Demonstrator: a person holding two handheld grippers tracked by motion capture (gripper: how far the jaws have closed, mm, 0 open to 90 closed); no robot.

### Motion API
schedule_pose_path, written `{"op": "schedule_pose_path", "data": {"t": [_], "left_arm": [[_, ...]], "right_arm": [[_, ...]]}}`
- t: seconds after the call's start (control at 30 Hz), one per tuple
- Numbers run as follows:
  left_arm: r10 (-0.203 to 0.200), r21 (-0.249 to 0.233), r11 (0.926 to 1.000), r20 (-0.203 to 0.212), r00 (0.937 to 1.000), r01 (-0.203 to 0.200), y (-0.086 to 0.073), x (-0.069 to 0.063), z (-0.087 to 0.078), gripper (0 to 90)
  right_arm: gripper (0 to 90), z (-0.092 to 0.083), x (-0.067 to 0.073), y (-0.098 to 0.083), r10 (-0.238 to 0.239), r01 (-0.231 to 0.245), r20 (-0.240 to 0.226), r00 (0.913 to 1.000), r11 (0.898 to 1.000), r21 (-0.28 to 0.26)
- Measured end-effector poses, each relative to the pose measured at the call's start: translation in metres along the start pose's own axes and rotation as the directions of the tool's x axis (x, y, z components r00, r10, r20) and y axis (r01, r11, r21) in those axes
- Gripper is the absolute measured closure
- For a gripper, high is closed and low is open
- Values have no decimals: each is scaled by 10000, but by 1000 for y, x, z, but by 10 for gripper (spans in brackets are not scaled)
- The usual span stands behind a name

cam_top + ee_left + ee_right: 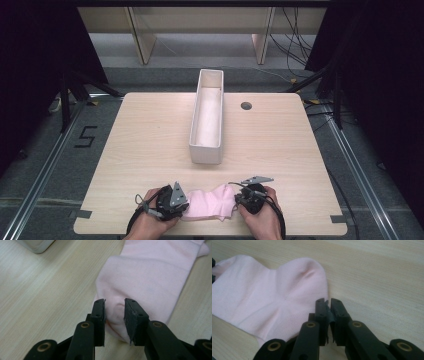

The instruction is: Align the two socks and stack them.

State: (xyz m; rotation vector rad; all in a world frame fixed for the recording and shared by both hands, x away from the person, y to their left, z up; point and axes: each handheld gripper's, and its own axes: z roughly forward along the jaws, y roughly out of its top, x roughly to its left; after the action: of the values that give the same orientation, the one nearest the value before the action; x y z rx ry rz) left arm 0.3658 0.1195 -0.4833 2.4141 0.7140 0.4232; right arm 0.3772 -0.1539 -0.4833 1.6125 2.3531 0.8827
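- Pink sock (207,204) lies flat at the near edge of the counter (150,135), between my two hands, long axis running left to right across me.
- Left hand-held gripper (114,310): jaws narrowed around the sock's left end, a bulge of fabric between them. The pads look to be pressing on the cloth.
- Right hand-held gripper (327,308): jaws nearly together, with only a thin gap. They sit at the sock's right edge; I cannot tell whether any fabric is caught, and none shows between the pads.
- Both hands are equally near, one at each end.
- White long box (206,117) stands past the sock toward the counter's middle, its length pointing away from me, at right angles to the sock.
- My judgement: before any lift toward the box, the right-hand pinch needs checking.
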Motion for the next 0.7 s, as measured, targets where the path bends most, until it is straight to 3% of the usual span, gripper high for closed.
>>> {"op": "schedule_pose_path", "data": {"t": [0.07, 0.2, 0.3, 0.37, 0.4, 0.43, 0.47, 0.53, 0.57, 0.63, 0.7], "left_arm": [[-74, -11, 10000, 60, 10000, 74, 0, 1, 0, 689], [-585, -303, 9978, 381, 9976, 597, 0, 10, -8, 725], [-764, -532, 9956, 235, 9968, 775, 1, 14, -15, 723], [-874, -618, 9942, 119, 9961, 879, 1, 19, -21, 712], [-1172, -667, 9908, 130, 9930, 1178, 1, 24, -23, 705], [-1172, -667, 9908, 130, 9930, 1178, 1, 24, -23, 703], [-1319, -651, 9889, 238, 9910, 1332, 1, 27, -23, 703], [-1723, -590, 9827, 576, 9834, 1756, 0, 28, -21, 703], [-1666, -404, 9845, 907, 9818, 1708, 1, 26, -17, 705], [-1619, -307, 9857, 988, 9819, 1656, 1, 24, -15, 699], [-1377, 121, 9905, 1126, 9841, 1372, 2, 21, -8, 696]], "right_arm": [[880, 0, 0, 1, 108, -107, -73, 9999, 9999, 66], [900, -2, -4, 2, 51, -50, -27, 10000, 9997, 235], [900, -2, -5, 2, -21, 19, 56, 10000, 9997, 247], [895, -3, -4, 3, 65, -63, -206, 9998, 9999, 137], [843, -3, -4, 4, 175, -174, -200, 9996, 9998, 16], [843, -3, -4, 4, 175, -174, -200, 9996, 9998, 16], [821, -4, -3, 5, 244, -244, -67, 9997, 9997, -91], [761, -3, -5, 7, 84, -83, -253, 9996, 10000, 40], [736, 0, -3, 7, 374, -374, -222, 9991, 9993, 7], [733, 2, -6, 7, -138, 140, -200, 9997, 9999, 77], [740, 3, -5, 7, -43, 47, -232, 9997, 9999, 156]]}}
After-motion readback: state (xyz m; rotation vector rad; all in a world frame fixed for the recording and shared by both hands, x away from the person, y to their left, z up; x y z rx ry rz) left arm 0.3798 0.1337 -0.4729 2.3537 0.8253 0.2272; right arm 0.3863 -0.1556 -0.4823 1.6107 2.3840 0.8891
